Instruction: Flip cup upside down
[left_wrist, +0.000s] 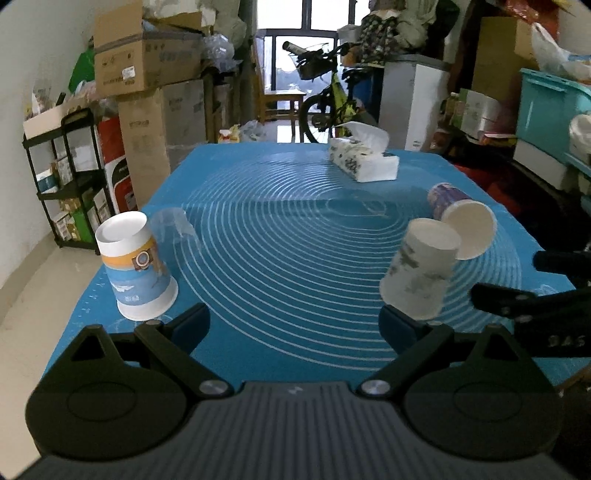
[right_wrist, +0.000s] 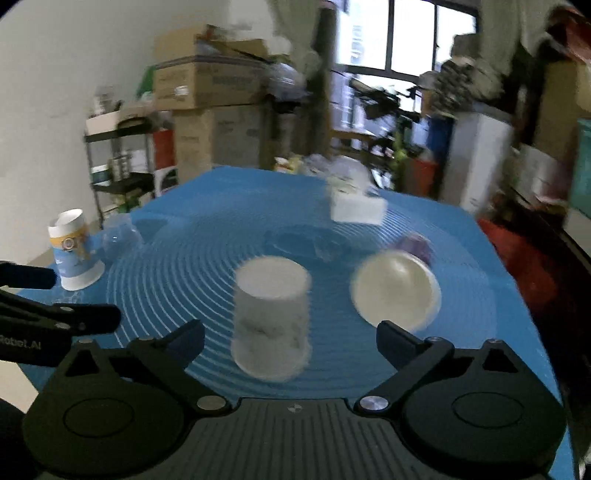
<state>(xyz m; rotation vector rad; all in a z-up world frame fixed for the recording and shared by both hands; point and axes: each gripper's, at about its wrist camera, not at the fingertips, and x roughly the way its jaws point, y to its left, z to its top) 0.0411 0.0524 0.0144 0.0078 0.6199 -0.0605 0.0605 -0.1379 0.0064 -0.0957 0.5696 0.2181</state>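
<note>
We hold the left gripper (left_wrist: 293, 325) low over the near edge of the blue mat (left_wrist: 280, 258), its jaws spread wide with nothing between them. Our right gripper (right_wrist: 290, 341) is likewise spread wide and grips nothing; its view is blurred.

We take the grey cup (left_wrist: 421, 267) as our landmark. It stands upside down on the mat, base up, just beyond the right gripper's fingers and between their lines, touching neither. Just behind it and to its right a purple cup (left_wrist: 461, 218) lies on its side, mouth toward us, close enough that we cannot tell whether they touch. Well to its left, at the mat's edge, an orange-banded cup (left_wrist: 135, 266) stands inverted too, with a clear plastic cup (left_wrist: 173, 225) just behind that one. Far behind the grey cup sits a tissue box (left_wrist: 364, 158).
</note>
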